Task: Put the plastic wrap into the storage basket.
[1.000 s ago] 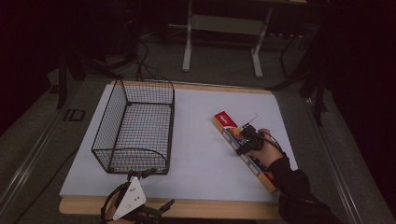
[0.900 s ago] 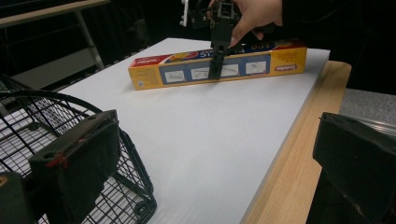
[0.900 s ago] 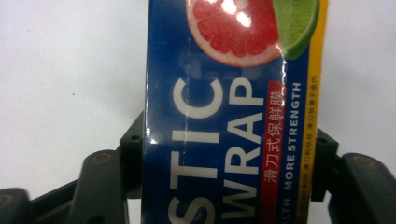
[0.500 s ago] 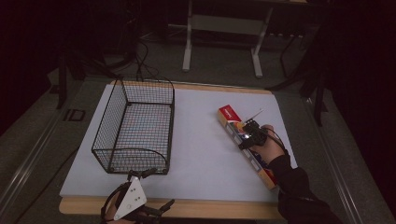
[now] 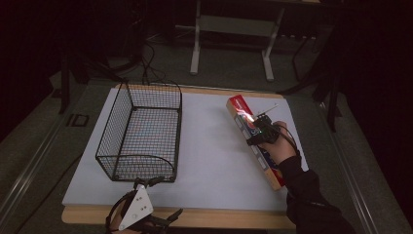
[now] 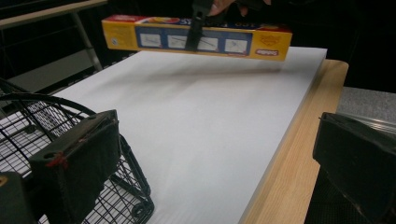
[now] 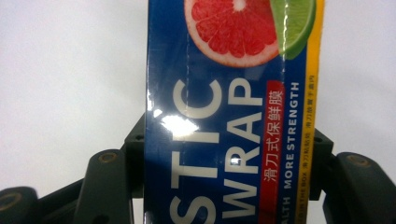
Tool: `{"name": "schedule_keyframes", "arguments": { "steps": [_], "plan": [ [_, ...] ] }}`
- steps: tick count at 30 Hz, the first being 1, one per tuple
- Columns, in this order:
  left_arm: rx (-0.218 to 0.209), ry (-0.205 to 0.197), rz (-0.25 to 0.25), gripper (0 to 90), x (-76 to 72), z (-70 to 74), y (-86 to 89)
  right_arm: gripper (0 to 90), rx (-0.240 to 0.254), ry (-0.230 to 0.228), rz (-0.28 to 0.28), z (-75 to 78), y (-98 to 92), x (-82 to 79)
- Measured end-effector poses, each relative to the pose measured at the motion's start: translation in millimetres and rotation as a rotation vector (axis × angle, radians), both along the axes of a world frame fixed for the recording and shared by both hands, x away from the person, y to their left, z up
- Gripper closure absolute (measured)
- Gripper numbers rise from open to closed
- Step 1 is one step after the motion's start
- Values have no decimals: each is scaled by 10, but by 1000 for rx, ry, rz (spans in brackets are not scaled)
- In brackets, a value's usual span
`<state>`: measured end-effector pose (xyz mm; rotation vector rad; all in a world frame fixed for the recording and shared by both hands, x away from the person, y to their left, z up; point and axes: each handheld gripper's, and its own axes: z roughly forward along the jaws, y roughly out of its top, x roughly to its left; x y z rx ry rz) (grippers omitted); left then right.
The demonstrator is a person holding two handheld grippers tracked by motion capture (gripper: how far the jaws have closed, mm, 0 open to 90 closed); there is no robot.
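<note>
Long plastic-wrap box clamped and held above the table

At six o'clock, the left gripper [image 5: 146, 222] sits at the wooden table [image 5: 219, 217] edge, its padded black jaws apart around nothing. Beyond it at nine o'clock stands a rectangular black wire basket [image 5: 141, 134] on the smooth white sheet [image 5: 209, 146]. At three o'clock the right gripper [image 5: 260, 132] has its jaws clamped across the glossy cardboard box [image 5: 253, 141], clear of the sheet.
</note>
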<state>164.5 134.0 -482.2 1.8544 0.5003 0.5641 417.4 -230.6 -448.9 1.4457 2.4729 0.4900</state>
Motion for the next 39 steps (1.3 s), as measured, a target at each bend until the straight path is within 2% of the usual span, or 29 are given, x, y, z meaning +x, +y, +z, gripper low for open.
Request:
{"name": "schedule_keyframes", "arguments": {
  "steps": [6,9,10,14,20,29,31,35,39],
  "plan": [
    [3,-3,-2,16,-4,0,-3,400,26,-10,-16,101,148,56],
    [3,-3,-1,16,-3,1,1,400,55,-37,-25,155,222,71],
    [2,-2,-1,16,-4,1,1,400,59,-67,-18,197,293,69],
    [3,-3,-2,16,-5,1,-1,400,69,-56,-10,242,389,78],
    [2,-5,-1,16,-6,2,2,399,94,-84,10,389,622,117],
    [-1,-8,-2,16,-14,6,6,400,113,-99,28,542,897,160],
    [0,-9,-1,16,-16,5,5,399,124,-98,41,609,1013,158],
    [0,-15,-1,16,-21,11,9,399,121,-124,63,697,1183,165],
    [-2,-19,2,16,-25,14,13,400,127,-135,63,750,1273,178]
  ]
}}
